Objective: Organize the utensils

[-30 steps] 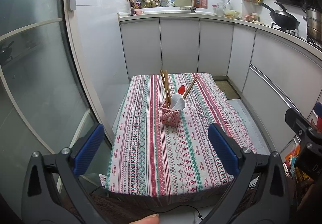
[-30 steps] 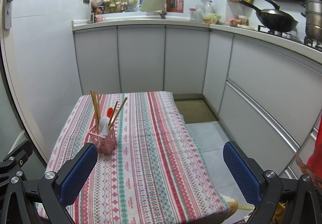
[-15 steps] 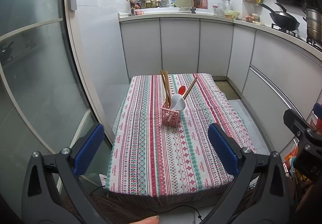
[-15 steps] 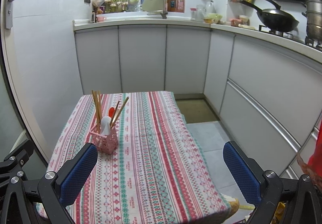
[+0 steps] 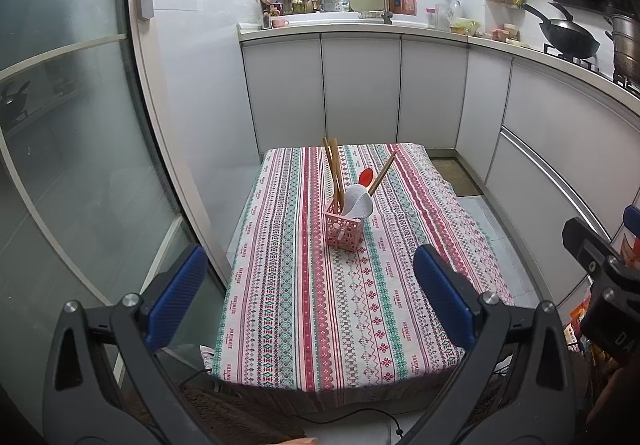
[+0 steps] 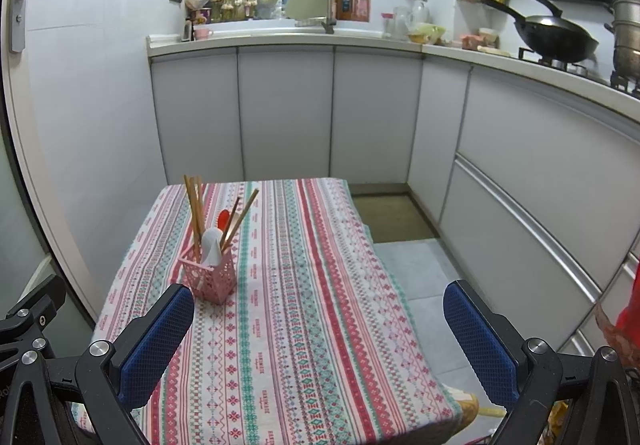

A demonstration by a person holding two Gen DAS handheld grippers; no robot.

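Observation:
A pink lattice utensil basket stands upright on the table with the striped patterned cloth; it also shows in the right wrist view. It holds wooden chopsticks, a white spoon and a red spoon. My left gripper is open and empty, held back over the table's near end. My right gripper is open and empty, to the right of the basket and well short of it.
White kitchen cabinets run behind and along the right. A sink tap and a wok sit on the counter. A glass door is at the left. The tiled floor lies right of the table.
The right wrist view has crept slightly forward and up; the basket sits a little lower in it. The left view is nearly unchanged.

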